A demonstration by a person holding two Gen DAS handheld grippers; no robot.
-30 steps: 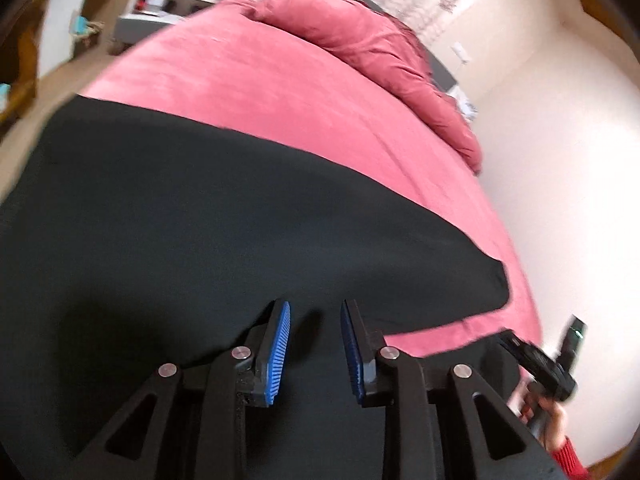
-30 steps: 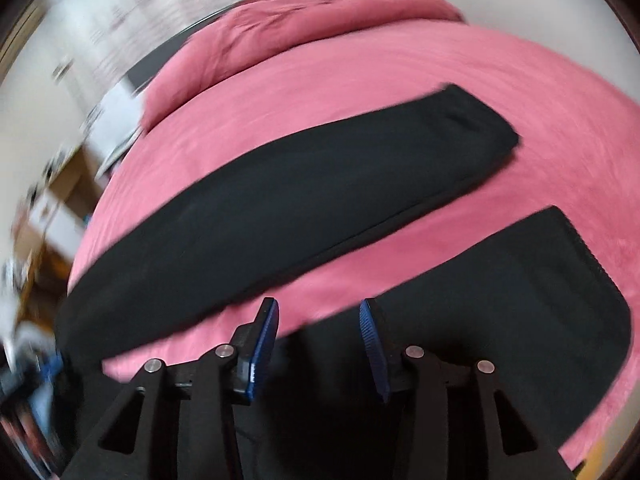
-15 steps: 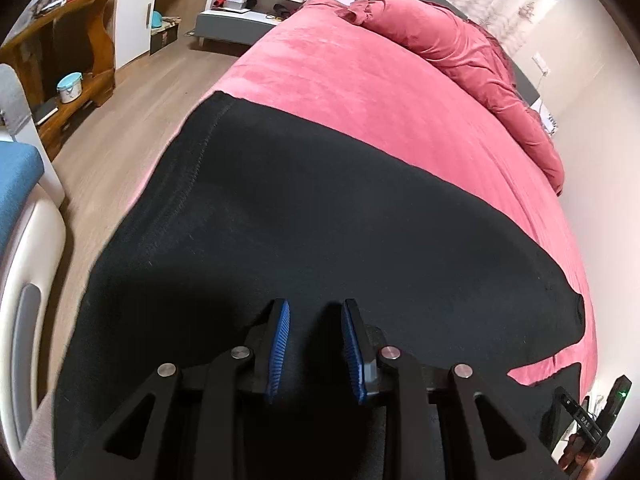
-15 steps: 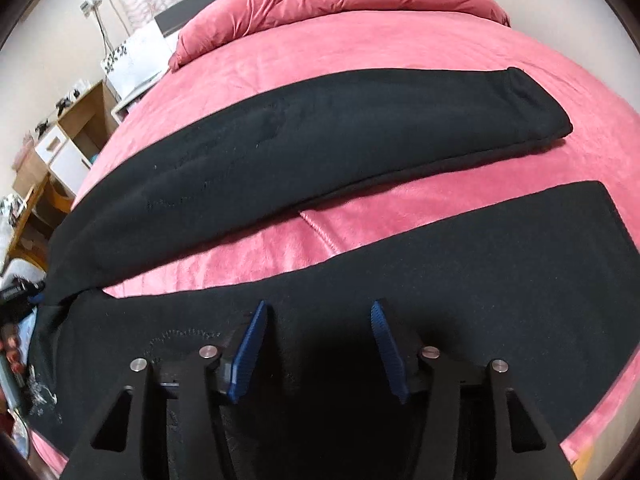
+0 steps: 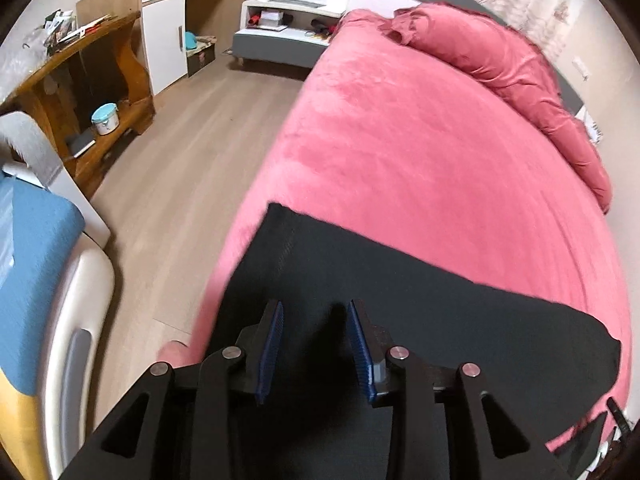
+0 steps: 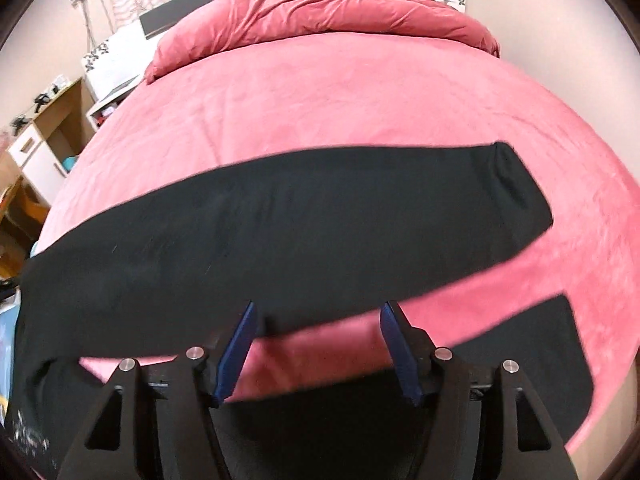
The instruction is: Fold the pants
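Observation:
Black pants (image 6: 304, 232) lie spread flat on a pink bed (image 6: 360, 96). In the right wrist view the far leg runs across the middle and the near leg (image 6: 532, 352) lies along the bottom, with a strip of pink cover between them. My right gripper (image 6: 316, 344) is open and empty, above that strip at the near leg's edge. In the left wrist view the waist end of the pants (image 5: 360, 280) lies near the bed's left edge. My left gripper (image 5: 314, 344) is open and empty just above the black cloth.
A bunched pink duvet (image 6: 320, 12) lies at the head of the bed. Left of the bed are wood floor (image 5: 180, 168), a wooden desk with shelves (image 5: 92, 80), a white cabinet (image 5: 164, 36), a low bedside unit (image 5: 288, 36) and a blue and white chair (image 5: 36, 280).
Both grippers have pulled back and lifted, so the pants look smaller. The right gripper's jaws have opened wider. The left view has swung left toward the floor and furniture.

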